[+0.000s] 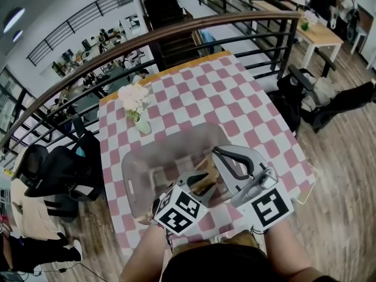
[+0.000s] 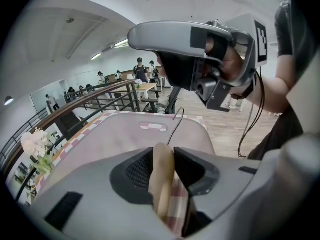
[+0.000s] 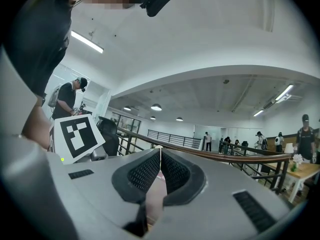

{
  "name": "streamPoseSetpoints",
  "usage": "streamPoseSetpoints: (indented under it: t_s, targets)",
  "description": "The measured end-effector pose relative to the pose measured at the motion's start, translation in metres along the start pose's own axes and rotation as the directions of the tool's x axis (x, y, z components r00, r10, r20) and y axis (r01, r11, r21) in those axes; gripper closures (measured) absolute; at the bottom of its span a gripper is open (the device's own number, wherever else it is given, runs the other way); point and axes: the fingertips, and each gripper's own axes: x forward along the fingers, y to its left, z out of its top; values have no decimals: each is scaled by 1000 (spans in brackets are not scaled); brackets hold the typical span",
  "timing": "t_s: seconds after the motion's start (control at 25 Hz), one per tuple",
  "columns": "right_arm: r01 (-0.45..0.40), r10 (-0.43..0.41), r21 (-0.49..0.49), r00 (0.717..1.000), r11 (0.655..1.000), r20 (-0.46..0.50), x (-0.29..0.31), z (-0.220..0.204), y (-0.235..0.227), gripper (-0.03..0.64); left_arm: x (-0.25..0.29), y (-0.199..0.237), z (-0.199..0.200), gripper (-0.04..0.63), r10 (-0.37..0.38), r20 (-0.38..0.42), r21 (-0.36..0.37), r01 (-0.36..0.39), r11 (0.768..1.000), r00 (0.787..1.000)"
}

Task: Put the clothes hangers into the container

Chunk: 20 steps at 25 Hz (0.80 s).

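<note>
The pale wooden clothes hanger (image 2: 162,184), probably light, stiff and smooth, lies loose between the left gripper's (image 2: 163,155) parted fingers above the translucent grey plastic container (image 2: 100,139). It is best taken by its bar. The right gripper's (image 3: 160,156) fingers are closed and empty.

Bare checkered table (image 1: 258,107) lies open from 12 to 3 o'clock of the container (image 1: 132,169). A flower vase (image 1: 140,121) stands at its 11 o'clock, the railing (image 1: 252,15) closes off the far edge, and black chairs (image 1: 59,166) crowd the floor at 9 o'clock
</note>
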Motion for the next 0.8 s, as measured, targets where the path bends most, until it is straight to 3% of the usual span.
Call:
streamPoseSetpoints:
  t_s: [0.56,0.8]
  targets:
    - [27,-27,7,1000,1000,-5,-13,-3,-6,584,8,-14,1,472,-68,-13,-5,67,998,998]
    - [30,-30,6,999,1000,-12,-17,-4,-8,584,16,-28,-9,468,-169,-80,-44,166,985,982]
